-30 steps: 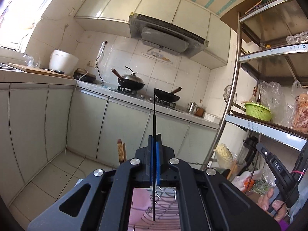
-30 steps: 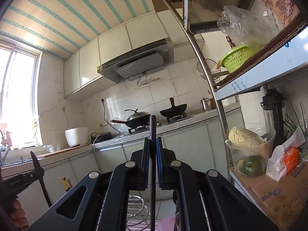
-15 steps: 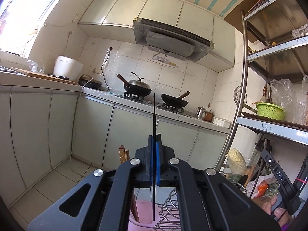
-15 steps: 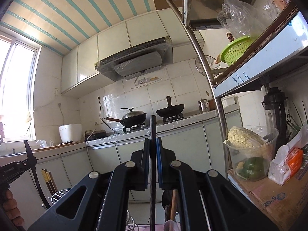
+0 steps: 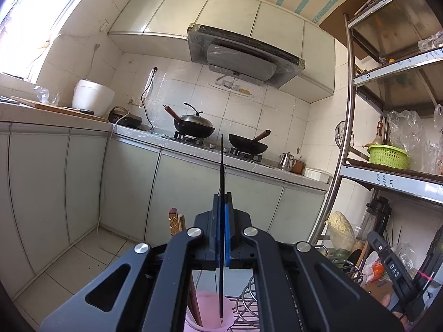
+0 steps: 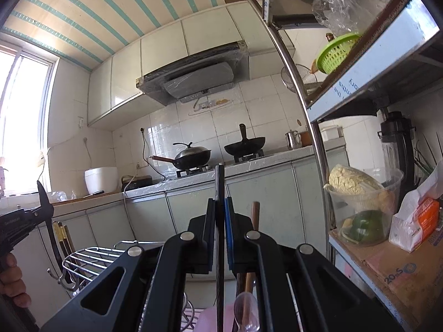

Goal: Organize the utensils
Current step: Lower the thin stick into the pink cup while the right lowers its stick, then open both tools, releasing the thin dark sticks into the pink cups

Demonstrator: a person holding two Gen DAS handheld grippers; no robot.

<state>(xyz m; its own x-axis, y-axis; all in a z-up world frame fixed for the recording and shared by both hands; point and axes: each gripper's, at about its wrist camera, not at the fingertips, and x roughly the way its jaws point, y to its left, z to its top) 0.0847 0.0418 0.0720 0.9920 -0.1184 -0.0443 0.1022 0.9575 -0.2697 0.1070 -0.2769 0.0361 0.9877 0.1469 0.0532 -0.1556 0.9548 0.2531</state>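
Two black chopsticks, one [image 5: 221, 171] clamped in left hand-held gripper [image 5: 221, 207], one [image 6: 220, 193] in right hand-held gripper [image 6: 220, 210]

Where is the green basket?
In both views the green basket sits on the metal rack's shelf at right, beside a plastic bag.

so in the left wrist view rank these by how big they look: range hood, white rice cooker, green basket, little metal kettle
1. range hood
2. white rice cooker
3. green basket, only slightly smaller than the cooker and nearer the camera, so unsure
4. metal kettle
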